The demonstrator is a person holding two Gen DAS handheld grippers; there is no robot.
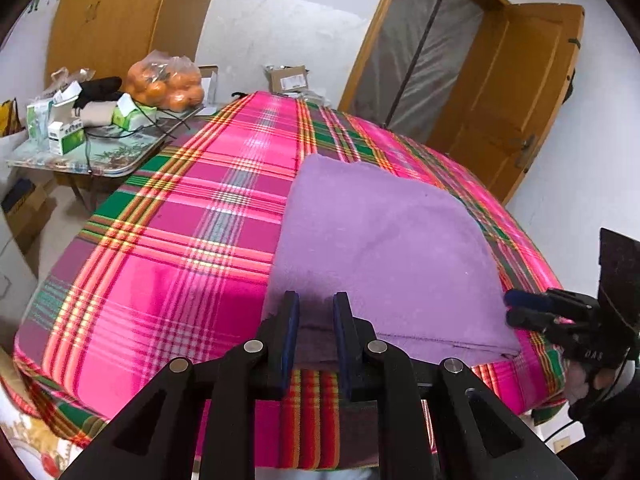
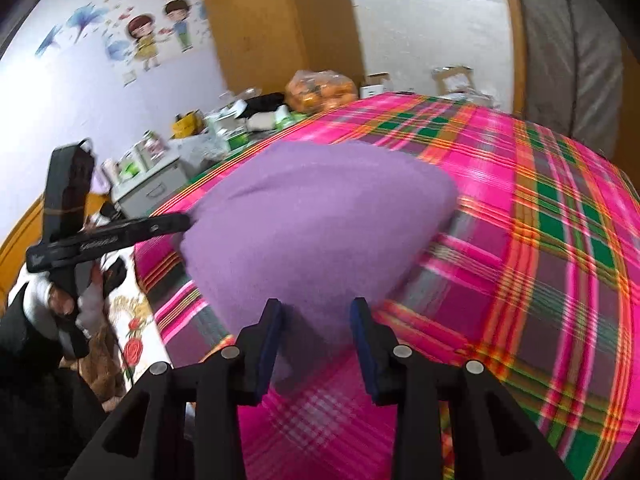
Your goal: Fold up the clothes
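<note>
Pointing both hand-held grippers down at the purple cloth (image 1: 384, 248), which lies folded on the plaid-covered bed (image 1: 180, 240) near its front edge. Bare plaid stretches left of the cloth and beyond it. My left hand-held gripper (image 1: 316, 320) stands narrowly parted at the cloth's near left hem; whether it pinches, I cannot tell. My right hand-held gripper (image 2: 318, 328) stands apart, straddling the cloth's near corner, pads clear.

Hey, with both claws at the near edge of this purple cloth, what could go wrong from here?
1. The right claw is open around its corner of the purple cloth, so the fold may slip loose there.
2. The left claw holds its corner narrowly; a pull might drag the cloth askew.
3. The plaid cover underneath may bunch if the cloth is dragged.
</note>
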